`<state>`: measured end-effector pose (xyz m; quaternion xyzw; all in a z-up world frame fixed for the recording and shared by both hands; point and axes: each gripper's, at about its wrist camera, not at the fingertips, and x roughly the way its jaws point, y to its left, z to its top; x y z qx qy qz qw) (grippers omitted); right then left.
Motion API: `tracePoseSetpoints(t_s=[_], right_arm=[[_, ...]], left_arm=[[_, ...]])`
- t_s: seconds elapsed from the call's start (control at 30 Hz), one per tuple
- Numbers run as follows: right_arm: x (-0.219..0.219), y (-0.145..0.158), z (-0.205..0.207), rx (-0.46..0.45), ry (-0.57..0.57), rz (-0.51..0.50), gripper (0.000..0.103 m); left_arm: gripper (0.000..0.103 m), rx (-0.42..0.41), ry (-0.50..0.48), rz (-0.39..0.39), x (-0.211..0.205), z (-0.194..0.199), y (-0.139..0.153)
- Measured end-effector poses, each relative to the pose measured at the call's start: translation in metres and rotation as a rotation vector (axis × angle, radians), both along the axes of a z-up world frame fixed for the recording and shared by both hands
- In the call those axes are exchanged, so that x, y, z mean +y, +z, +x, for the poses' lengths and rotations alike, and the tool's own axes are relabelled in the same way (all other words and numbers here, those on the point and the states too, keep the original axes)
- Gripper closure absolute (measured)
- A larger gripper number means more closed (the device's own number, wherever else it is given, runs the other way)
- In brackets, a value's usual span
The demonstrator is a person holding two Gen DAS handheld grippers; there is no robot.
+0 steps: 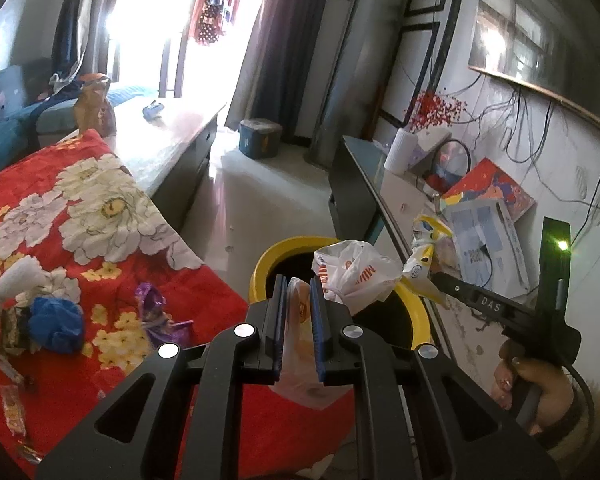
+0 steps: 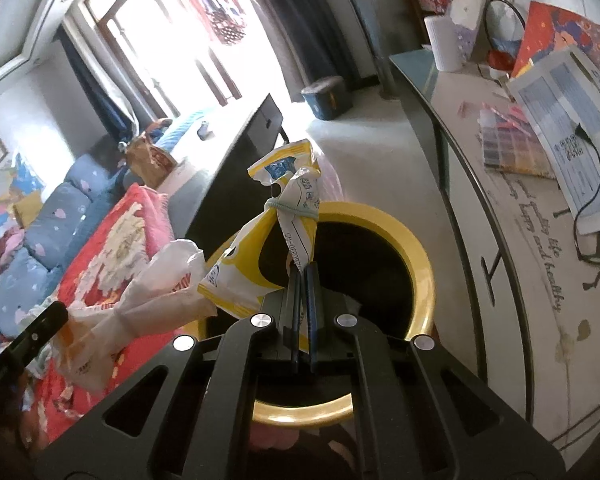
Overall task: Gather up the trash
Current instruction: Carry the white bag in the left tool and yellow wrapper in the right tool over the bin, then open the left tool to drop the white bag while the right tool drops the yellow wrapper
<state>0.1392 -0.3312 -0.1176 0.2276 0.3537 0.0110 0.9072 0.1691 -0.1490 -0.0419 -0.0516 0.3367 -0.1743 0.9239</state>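
Note:
In the left wrist view my left gripper (image 1: 298,282) is shut on a white plastic bag with orange print (image 1: 352,272), which bulges up to the right over the yellow bin (image 1: 418,312). My right gripper (image 2: 304,270) is shut on a yellow-and-white packet tied with a green band (image 2: 296,208), held above the bin's dark opening, its yellow rim (image 2: 422,280) below. Each view shows the other gripper from the side: the right gripper (image 1: 440,278) with its packet (image 1: 424,264), and the left gripper (image 2: 60,314) with its bag (image 2: 156,292). More trash lies on the red flowered blanket (image 1: 80,360): a blue crumpled wad (image 1: 56,324) and a purple wrapper (image 1: 156,312).
A glass-topped side table (image 2: 480,184) with papers, cables and a white vase runs along the right wall. A long low table (image 1: 172,140) stands beyond the blanket, with a blue sofa (image 2: 52,216) behind it. A blue box (image 1: 260,138) sits on the pale floor near the curtains.

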Motion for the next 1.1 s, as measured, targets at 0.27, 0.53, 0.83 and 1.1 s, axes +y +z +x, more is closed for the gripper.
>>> tracePoseSetpoints(t_s=[0.27,0.53,0.83,1.1], right_arm=[[-0.007,-0.016,0.005,0.056,-0.017,0.004,0.102],[-0.01,-0.028,0.008,0.092,-0.016,0.029,0.101],[-0.007,-0.026,0.007,0.095,-0.016,0.015,0.053],[0.008,-0.012,0.001,0.044,0.012,-0.032,0.044]], left_arm=[[0.091,0.029,-0.004,0.034,-0.014,0.005,-0.016],[0.091,0.049,-0.004,0.054,-0.023,0.013,-0.025],[0.022,0.062,0.029,-0.031,-0.011,0.021,-0.023],[0.008,0.03,0.081,-0.014,0.004,0.009,-0.016]])
